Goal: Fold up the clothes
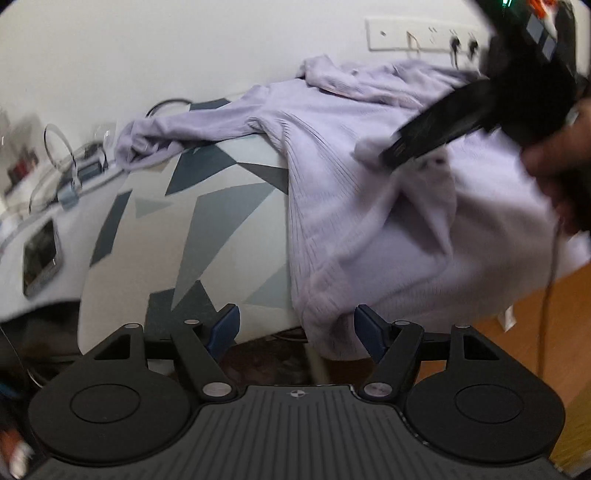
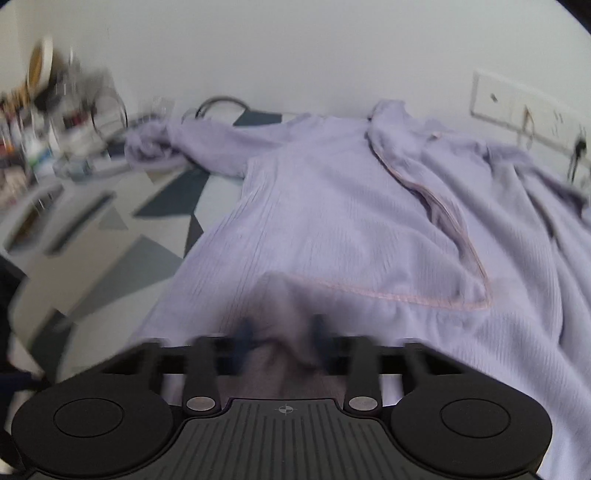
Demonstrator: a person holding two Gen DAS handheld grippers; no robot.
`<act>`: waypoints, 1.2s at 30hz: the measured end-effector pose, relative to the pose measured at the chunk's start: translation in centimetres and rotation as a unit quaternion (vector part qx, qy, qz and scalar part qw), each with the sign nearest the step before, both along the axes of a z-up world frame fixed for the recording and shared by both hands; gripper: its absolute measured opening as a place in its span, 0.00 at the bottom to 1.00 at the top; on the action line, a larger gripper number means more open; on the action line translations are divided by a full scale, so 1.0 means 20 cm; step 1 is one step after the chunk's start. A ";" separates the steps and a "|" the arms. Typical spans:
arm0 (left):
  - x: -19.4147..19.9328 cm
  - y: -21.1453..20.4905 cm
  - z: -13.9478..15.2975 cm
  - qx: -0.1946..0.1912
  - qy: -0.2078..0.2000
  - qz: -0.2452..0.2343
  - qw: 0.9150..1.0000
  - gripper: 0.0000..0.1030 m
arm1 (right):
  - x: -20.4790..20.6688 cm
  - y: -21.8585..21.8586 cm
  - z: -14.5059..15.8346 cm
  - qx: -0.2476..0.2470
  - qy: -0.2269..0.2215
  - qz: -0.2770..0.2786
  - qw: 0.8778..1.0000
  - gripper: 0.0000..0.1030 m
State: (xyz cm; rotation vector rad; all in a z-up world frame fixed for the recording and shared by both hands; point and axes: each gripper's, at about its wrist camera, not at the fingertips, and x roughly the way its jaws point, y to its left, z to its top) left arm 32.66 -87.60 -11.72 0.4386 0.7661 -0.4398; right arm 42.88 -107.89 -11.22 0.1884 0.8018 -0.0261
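Sweater: I see a lilac ribbed sweater (image 1: 332,192) spread over the table (image 1: 221,221), which carries a cloth of grey and dark blue triangles. Its lower edge hangs over the near rim of the table.
Sleeve: one sleeve (image 1: 177,133) stretches to the left and ends in a bunched cuff near the wall.
Fold: from my right wrist camera the sweater (image 2: 332,206) shows a flap turned over, its pinkish seam (image 2: 388,295) facing up.
Left tongs: my left tongs (image 1: 295,328) are spread wide and released, low at the table's near edge; the hanging hem sits just beside the right finger, and nothing is between them.
Right tongs: my right tongs (image 2: 282,339) are blurred and pressed into the cloth, with sweater fabric bunched between the fingers; I cannot tell whether they are clenched on it.
Other things: a phone (image 1: 38,254) lies at the left; a white switch panel (image 1: 421,33) is on the wall behind.
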 end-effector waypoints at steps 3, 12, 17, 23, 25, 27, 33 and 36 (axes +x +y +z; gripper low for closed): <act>0.00 -0.04 -0.04 0.048 -0.032 0.013 0.998 0.68 | -0.14 -0.12 0.05 0.052 -0.023 -0.035 0.998 0.13; 0.02 -0.05 -0.08 0.065 -0.084 0.087 0.990 0.68 | -0.67 -0.45 -0.18 0.204 0.013 -0.183 0.962 0.14; 0.03 -0.05 -0.09 0.068 -0.102 0.045 0.992 0.68 | -0.74 -0.50 -0.19 0.195 0.004 -0.223 0.955 0.32; 0.05 -0.01 -0.09 0.051 -0.099 0.011 0.994 0.69 | -0.74 -0.51 -0.15 0.216 -0.022 -0.275 0.937 0.44; 0.05 0.01 -0.09 0.044 -0.099 0.007 0.994 0.69 | -0.75 -0.47 -0.11 0.210 -0.033 -0.271 0.939 0.44; 0.05 0.02 -0.09 0.039 -0.098 0.003 0.994 0.70 | -0.77 -0.42 -0.07 0.188 -0.044 -0.266 0.944 0.49; 0.05 0.03 -0.09 0.034 -0.098 -0.008 0.995 0.72 | -0.80 -0.24 0.04 0.104 -0.093 -0.199 0.970 0.81; 0.04 0.03 -0.10 0.039 -0.107 -0.020 0.993 0.72 | -0.74 -0.22 0.03 0.101 -0.094 -0.192 0.972 0.81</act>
